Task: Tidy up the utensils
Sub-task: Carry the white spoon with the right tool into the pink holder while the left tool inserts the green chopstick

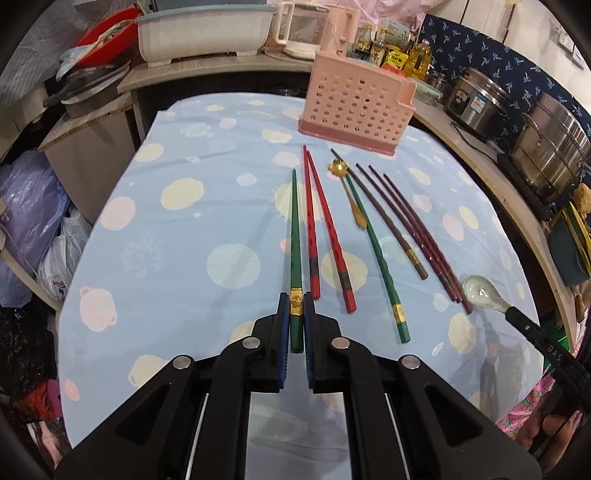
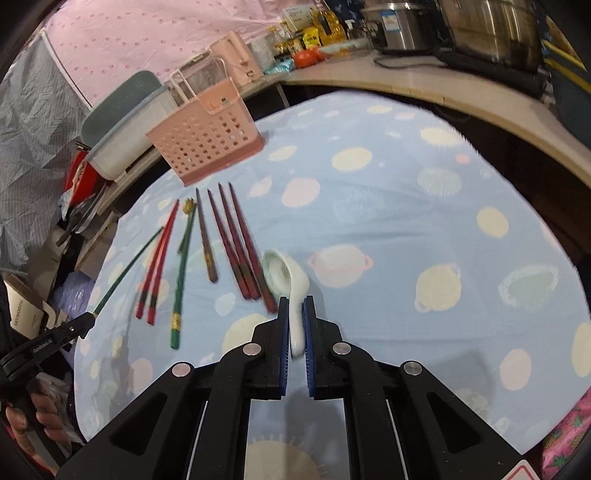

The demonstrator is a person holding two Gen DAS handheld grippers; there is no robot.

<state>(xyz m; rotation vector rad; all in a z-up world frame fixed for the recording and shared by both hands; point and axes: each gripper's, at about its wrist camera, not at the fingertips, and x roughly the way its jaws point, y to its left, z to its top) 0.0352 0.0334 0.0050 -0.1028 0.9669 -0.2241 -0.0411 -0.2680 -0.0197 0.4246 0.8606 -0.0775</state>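
My left gripper (image 1: 295, 306) is shut on a green chopstick (image 1: 294, 236) by its gold-banded end; it also shows in the right wrist view (image 2: 125, 271). My right gripper (image 2: 295, 310) is shut on the handle of a white ceramic spoon (image 2: 284, 277), also seen in the left wrist view (image 1: 480, 291). On the blue cloth (image 1: 184, 236) lie two red chopsticks (image 1: 321, 229), a second green chopstick (image 1: 376, 254), a small gold spoon (image 1: 347, 192), a brown chopstick (image 1: 384, 218) and three dark red chopsticks (image 1: 417, 229). A pink perforated utensil basket (image 1: 354, 107) stands at the far edge.
A counter (image 1: 480, 162) runs along the right with steel pots (image 1: 550, 151), a rice cooker (image 1: 476, 103) and bottles (image 1: 417, 59). A white tub (image 1: 203, 29) and a kettle (image 1: 299, 33) sit behind the table. Bags (image 1: 29, 221) are piled at left.
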